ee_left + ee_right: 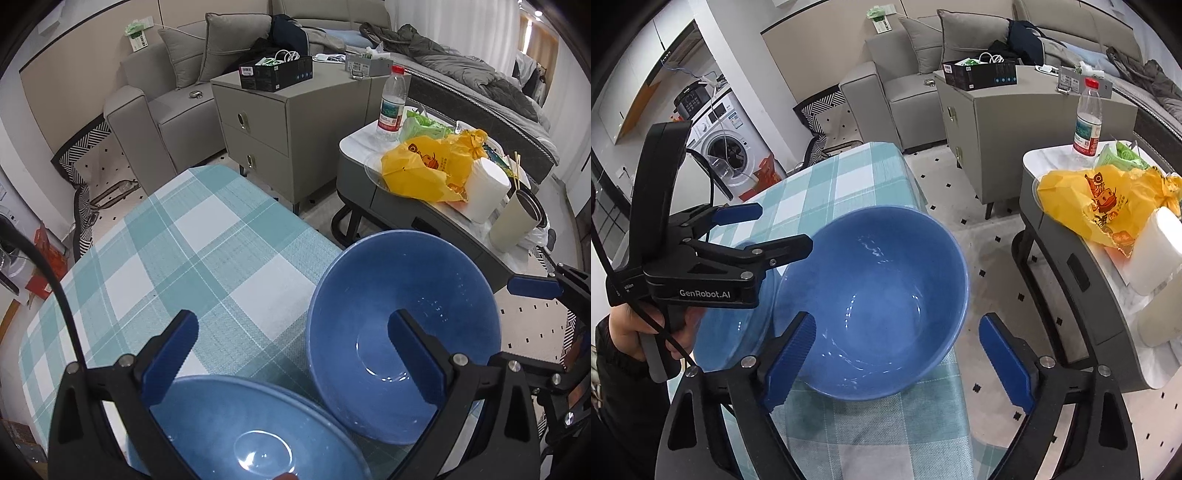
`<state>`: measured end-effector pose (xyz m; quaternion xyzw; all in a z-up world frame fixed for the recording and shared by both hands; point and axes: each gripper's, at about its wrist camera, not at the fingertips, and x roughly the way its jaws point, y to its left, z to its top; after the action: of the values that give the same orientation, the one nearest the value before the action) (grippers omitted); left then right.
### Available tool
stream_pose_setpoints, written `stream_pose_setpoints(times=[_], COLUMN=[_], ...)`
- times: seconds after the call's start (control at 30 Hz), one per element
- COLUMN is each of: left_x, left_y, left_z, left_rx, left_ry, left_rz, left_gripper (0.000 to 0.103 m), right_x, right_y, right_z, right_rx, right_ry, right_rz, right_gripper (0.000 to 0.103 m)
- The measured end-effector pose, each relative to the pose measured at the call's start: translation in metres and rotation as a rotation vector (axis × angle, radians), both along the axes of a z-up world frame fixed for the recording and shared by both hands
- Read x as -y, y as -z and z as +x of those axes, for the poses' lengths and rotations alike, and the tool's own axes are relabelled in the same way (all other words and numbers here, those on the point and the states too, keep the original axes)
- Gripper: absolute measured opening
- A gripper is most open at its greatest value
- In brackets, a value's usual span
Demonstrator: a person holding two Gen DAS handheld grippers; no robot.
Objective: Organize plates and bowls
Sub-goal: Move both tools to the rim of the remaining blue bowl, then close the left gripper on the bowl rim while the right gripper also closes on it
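Two blue bowls in front of me on the checked tablecloth point(192, 236), both near the table's right-hand edge. The big bowl point(871, 302) sits tilted, its mouth leaning toward me, and just left of it stands the second bowl point(236, 424), closer to my left side; from the right wrist view the two rims look to be touching or very nearly so, I can't call it.

My left gripper point(291, 354) is wide apart. Its left finger hangs over the near rim of the second bowl, its right finger shows in front of the inside of the big bowl, and nothing is pinched between them. From the other side I see my left hand point(631, 328) wrapped round the grip.

My right gripper point(897, 354) also stands spread, blue pads point(792, 358) on either side of the big bowl's lower edge, the left pad close against the rim, the right pad clear of it and out past the table edge. No squeeze on the bowl.

Off to the right, a low side table point(1067, 258) carries a yellow bag point(1086, 199) and a water bottle point(1087, 118).
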<state>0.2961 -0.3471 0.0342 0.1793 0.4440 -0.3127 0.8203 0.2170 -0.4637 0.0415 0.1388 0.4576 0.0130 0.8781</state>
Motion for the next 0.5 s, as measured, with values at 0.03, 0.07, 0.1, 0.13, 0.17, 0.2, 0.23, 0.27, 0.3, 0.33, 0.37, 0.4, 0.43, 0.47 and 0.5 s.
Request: stream_pose_setpoints(times=[0.03, 0.07, 0.1, 0.13, 0.17, 0.2, 0.23, 0.27, 0.3, 0.33, 0.37, 0.4, 0.43, 0.47, 0.5], left_x=[0.001, 0.002, 0.003, 0.004, 0.005, 0.006, 0.007, 0.008, 0.009, 0.010, 0.010, 0.011, 0.012, 0.013, 0.013], left_y=[0.002, 0.004, 0.006, 0.008, 0.010, 0.012, 0.014, 0.016, 0.018, 0.020, 0.022, 0.023, 0.025, 0.026, 0.027], left_z=[0.000, 0.000, 0.001, 0.001, 0.001, 0.001, 0.000, 0.000, 0.000, 0.001, 0.002, 0.002, 0.003, 0.003, 0.004], left_rx=[0.001, 0.002, 0.003, 0.003, 0.004, 0.004, 0.004, 0.001, -0.007, -0.024, -0.040, -0.048, -0.056, -0.063, -0.067], left_ry=[0.003, 0.005, 0.007, 0.008, 0.010, 0.012, 0.017, 0.022, 0.027, 0.031, 0.034, 0.037, 0.040, 0.038, 0.036], left_rz=[0.006, 0.012, 0.020, 0.027, 0.037, 0.045, 0.052, 0.060, 0.064, 0.064, 0.062, 0.058, 0.059, 0.063, 0.064], left_gripper=[0.103, 0.102, 0.102, 0.101, 0.101, 0.101, 0.099, 0.097, 0.091, 0.087, 0.087, 0.080, 0.071, 0.068, 0.065], right_x=[0.000, 0.001, 0.002, 0.003, 0.004, 0.005, 0.005, 0.005, 0.005, 0.005, 0.004, 0.003, 0.003, 0.003, 0.003], right_y=[0.002, 0.004, 0.006, 0.008, 0.010, 0.011, 0.012, 0.013, 0.015, 0.017, 0.018, 0.019, 0.021, 0.022, 0.024], right_z=[0.001, 0.002, 0.002, 0.003, 0.003, 0.004, 0.004, 0.004, 0.004, 0.004, 0.004, 0.004, 0.003, 0.003, 0.003], right_rx=[-0.005, -0.008, -0.016, -0.021, -0.026, -0.028, -0.029, -0.031, -0.035, -0.040, -0.045, -0.051, -0.056, -0.059, -0.061], right_ry=[0.002, 0.006, 0.012, 0.013, 0.013, 0.015, 0.016, 0.019, 0.024, 0.025, 0.024, 0.022, 0.020, 0.021, 0.023], right_rz=[0.001, 0.002, 0.004, 0.009, 0.014, 0.017, 0.017, 0.015, 0.008, 0.005, 0.004, 0.004, 0.003, 0.001, 0.000], right_gripper=[0.086, 0.084, 0.083, 0.081, 0.080, 0.079, 0.079, 0.079, 0.079, 0.078, 0.077, 0.076, 0.075, 0.075, 0.075])
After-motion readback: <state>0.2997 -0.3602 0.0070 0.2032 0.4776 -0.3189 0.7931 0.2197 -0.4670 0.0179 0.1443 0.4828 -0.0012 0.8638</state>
